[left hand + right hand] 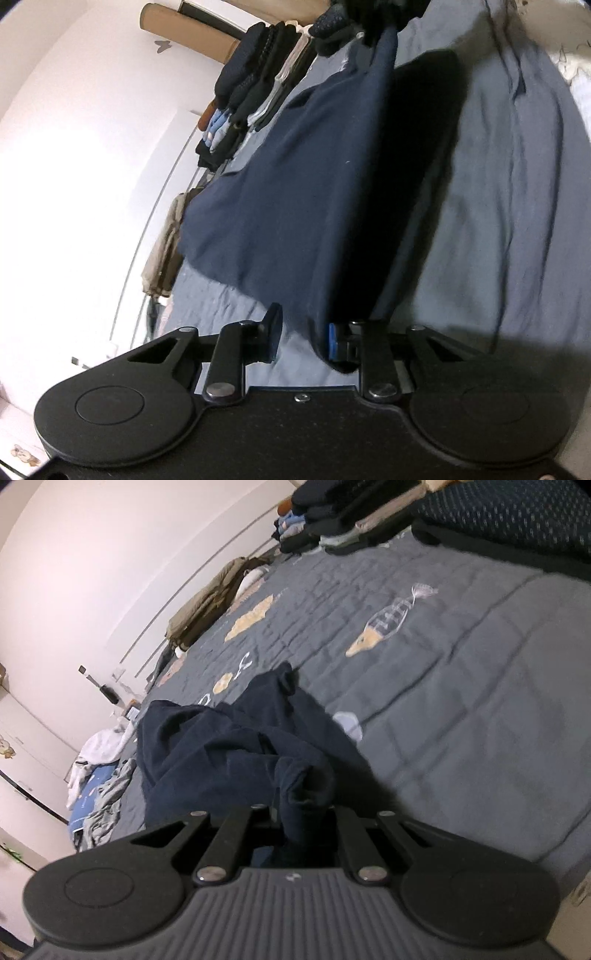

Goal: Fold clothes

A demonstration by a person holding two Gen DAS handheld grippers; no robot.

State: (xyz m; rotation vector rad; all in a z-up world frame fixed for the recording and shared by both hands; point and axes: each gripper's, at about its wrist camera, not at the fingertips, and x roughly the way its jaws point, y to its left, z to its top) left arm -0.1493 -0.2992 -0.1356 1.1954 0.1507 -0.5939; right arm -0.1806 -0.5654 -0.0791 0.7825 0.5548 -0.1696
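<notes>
Along the left wall, stacks of folded clothes (243, 107) line the far edge of the bed (517, 221). Nearer, the navy garment (295, 206) hangs stretched above the grey quilt — soft, light, limp cloth that will sag and crease wherever it is unsupported, so hems and corners look the best places to take hold. The left gripper (303, 338) has jaws standing narrow, a hem corner between them, the left pad apparently clear of it. The right gripper (304, 812) has its jaws clamped on a bunched fold of the same garment. Pale walls enclose the room — loose laundry (99, 775) lies at the bed's end.
</notes>
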